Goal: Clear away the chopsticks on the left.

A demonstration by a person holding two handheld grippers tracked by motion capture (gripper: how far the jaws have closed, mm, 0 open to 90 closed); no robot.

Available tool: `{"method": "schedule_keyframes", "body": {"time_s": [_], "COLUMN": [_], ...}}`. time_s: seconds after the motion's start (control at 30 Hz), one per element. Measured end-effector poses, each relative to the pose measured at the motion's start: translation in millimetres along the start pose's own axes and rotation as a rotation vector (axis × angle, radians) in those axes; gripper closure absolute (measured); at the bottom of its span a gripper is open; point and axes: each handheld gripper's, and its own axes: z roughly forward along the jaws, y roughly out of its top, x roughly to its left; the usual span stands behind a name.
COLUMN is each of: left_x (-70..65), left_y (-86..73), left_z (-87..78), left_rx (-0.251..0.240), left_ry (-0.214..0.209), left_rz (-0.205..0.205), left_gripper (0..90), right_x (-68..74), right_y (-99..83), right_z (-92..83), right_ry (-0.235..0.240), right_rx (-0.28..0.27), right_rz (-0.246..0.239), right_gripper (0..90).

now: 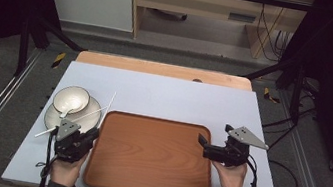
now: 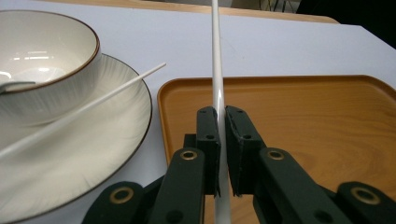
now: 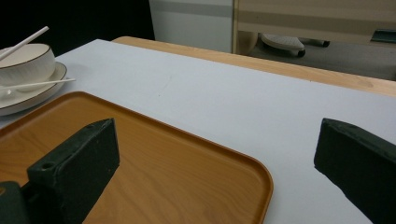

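Note:
My left gripper (image 1: 93,134) is shut on a white chopstick (image 2: 217,70) that points away from me along the left edge of the brown wooden tray (image 1: 148,181). In the high view this chopstick (image 1: 109,104) reaches out over the white mat. A second white chopstick (image 2: 84,112) lies slanted across the ribbed cream plate (image 2: 93,154). On that plate stands a brown-rimmed cream bowl (image 1: 71,98) with a spoon (image 2: 14,86) inside. My right gripper (image 1: 214,135) is open and holds nothing, at the tray's right edge (image 3: 261,177).
A white mat (image 1: 168,99) covers the wooden table (image 1: 163,69). The plate and bowl (image 3: 28,63) sit just left of the tray's far left corner. Black frame posts stand at both sides of the table, with cables on the floor at the right.

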Motion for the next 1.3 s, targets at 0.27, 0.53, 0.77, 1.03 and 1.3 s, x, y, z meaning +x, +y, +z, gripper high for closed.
{"method": "schedule_keyframes", "body": {"time_s": [0.27, 0.53, 0.77, 1.03, 1.3], "left_x": [-5.3, -8.7, -12.2, -15.9, -19.6], "left_y": [-17.8, -35.1, -44.5, -44.5, -44.0], "left_z": [2.8, 18.0, 27.4, 31.9, 34.0], "left_rx": [-0.027, 0.016, 0.068, 0.135, 0.189], "left_ry": [0.034, 0.072, 0.082, 0.110, 0.135], "left_rz": [-0.060, -0.097, -0.092, -0.057, -0.014], "left_gripper": [83.9, 83.9, 83.9, 83.9, 83.6], "right_x": [0.2, 0.1, 0.1, 0.8, 1.1], "right_y": [-0.2, -0.2, -0.4, -0.7, -0.7], "right_z": [0.7, 1.0, 1.7, 2.4, 2.7], "right_ry": [0.001, 0.003, 0.003, 0.004, 0.004], "right_rx": [0.005, 0.006, 0.010, 0.016, 0.017], "right_rz": [-0.002, -0.003, -0.003, -0.003, -0.002], "right_gripper": [0.4, 0.4, 0.4, 0.4, 0.5]}}
